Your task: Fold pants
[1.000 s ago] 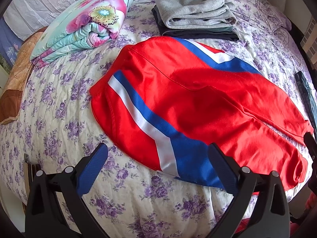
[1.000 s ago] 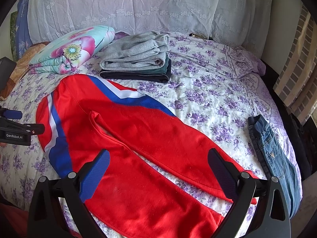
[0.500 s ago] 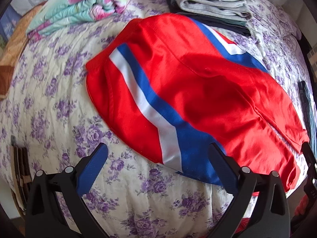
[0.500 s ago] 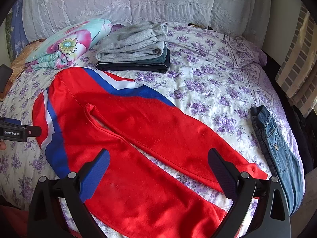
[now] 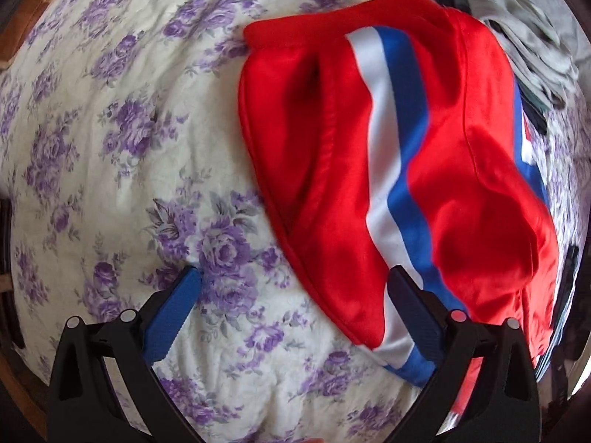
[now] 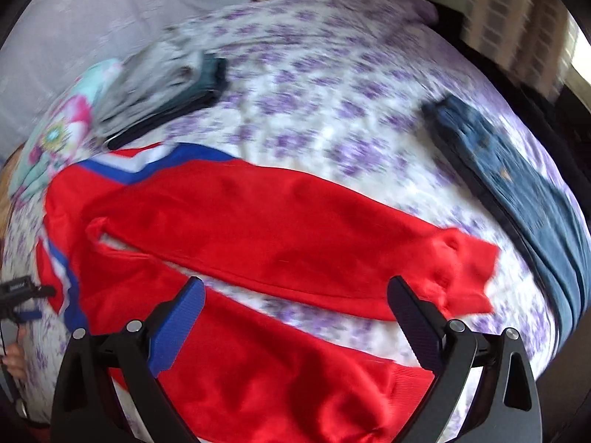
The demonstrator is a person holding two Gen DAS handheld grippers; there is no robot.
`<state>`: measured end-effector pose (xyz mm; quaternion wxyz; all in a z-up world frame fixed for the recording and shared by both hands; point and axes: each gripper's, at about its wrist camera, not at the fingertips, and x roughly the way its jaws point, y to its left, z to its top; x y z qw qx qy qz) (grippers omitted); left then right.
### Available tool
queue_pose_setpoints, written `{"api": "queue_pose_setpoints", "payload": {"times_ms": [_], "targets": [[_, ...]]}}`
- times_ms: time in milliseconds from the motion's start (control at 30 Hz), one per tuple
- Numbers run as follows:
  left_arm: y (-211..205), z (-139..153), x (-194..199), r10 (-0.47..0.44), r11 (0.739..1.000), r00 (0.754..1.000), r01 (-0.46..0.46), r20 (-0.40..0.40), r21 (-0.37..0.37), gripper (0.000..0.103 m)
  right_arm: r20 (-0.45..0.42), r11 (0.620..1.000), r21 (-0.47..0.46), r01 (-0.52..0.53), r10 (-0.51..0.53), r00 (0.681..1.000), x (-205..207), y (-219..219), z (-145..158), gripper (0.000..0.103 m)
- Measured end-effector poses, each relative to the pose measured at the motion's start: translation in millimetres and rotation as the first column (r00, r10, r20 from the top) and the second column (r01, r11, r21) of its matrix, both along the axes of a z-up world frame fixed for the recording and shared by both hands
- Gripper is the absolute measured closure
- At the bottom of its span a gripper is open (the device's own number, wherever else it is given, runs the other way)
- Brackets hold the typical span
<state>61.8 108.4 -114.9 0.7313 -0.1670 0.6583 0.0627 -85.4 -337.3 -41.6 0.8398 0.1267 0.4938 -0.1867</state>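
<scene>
Over the red pants (image 5: 424, 170), both tongs (image 5: 293, 289) (image 6: 295, 295) gape wide, empty.

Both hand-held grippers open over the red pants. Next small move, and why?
Probably lower the left hand-held gripper onto the near waistband edge of the red track pants and close. Its jaws are open and empty, with that hem between them. The right hand-held gripper hangs open over the two legs, which lie apart on the floral bedspread.
</scene>
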Motion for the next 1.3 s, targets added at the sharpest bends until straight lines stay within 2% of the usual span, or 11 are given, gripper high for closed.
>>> {"api": "queue_pose_setpoints", "payload": {"times_ms": [267,467,500,600,667,767,900,1067,1100,1200,1300], "targets": [[-1.9,3.4,33.2,0.045,0.997,0.997,-0.049,0.068,0.059,0.005,-0.060,0.964,0.150,0.221,-0.214,0.975,-32.3,-73.4,-27.2,0.004],[10.9,8.7,60.5,0.063,0.994,0.984,-0.077,0.165,0.081,0.007,-0.061,0.854,0.317,0.412,-0.415,0.908,-60.2,-122.9,-44.8,0.004],[11.5,12.3,67.0,0.050,0.994,0.983,-0.066,0.176,0.082,0.011,-0.052,0.840,0.338,0.425,-0.434,0.899,-62.6,-128.5,-46.6,0.004],[4.5,24.8,55.7,-0.022,0.994,0.977,-0.002,0.214,0.107,0.042,-0.036,0.819,0.368,0.440,-0.461,0.887,-63.2,-140.8,-52.1,0.004],[-4.2,30.9,43.4,-0.043,0.996,0.971,0.022,0.236,0.088,0.076,-0.024,0.794,0.398,0.459,-0.491,0.871,-61.9,-149.6,-57.5,0.004],[-0.9,38.0,26.9,-0.045,0.999,0.964,0.043,0.263,0.010,0.084,-0.008,0.778,0.457,0.431,-0.481,0.877,-53.5,-155.1,-64.5,0.018],[-5.9,49.6,2.5,-0.098,0.994,0.961,0.109,0.260,-0.029,0.084,0.016,0.813,0.462,0.355,-0.408,0.913,-41.5,-149.0,-64.9,0.051],[25.4,57.5,-17.9,-0.080,0.996,0.965,0.069,0.249,0.055,0.062,0.032,0.841,0.419,0.342,-0.390,0.920,-48.6,-152.7,-62.3,0.086],[33.2,63.2,-12.7,-0.067,0.997,0.962,0.053,0.265,0.062,0.061,0.027,0.832,0.433,0.348,-0.397,0.917,-51.0,-156.0,-63.3,0.086],[51.0,94.9,21.2,-0.027,0.997,0.936,0.000,0.350,0.077,0.038,0.009,0.807,0.461,0.369,-0.420,0.907,-60.2,-161.8,-66.0,0.086],[27.0,101.3,82.5,-0.108,0.993,0.931,0.083,0.349,0.086,0.035,-0.003,0.819,0.448,0.358,-0.399,0.917,-54.8,-157.8,-65.9,0.085]]}}
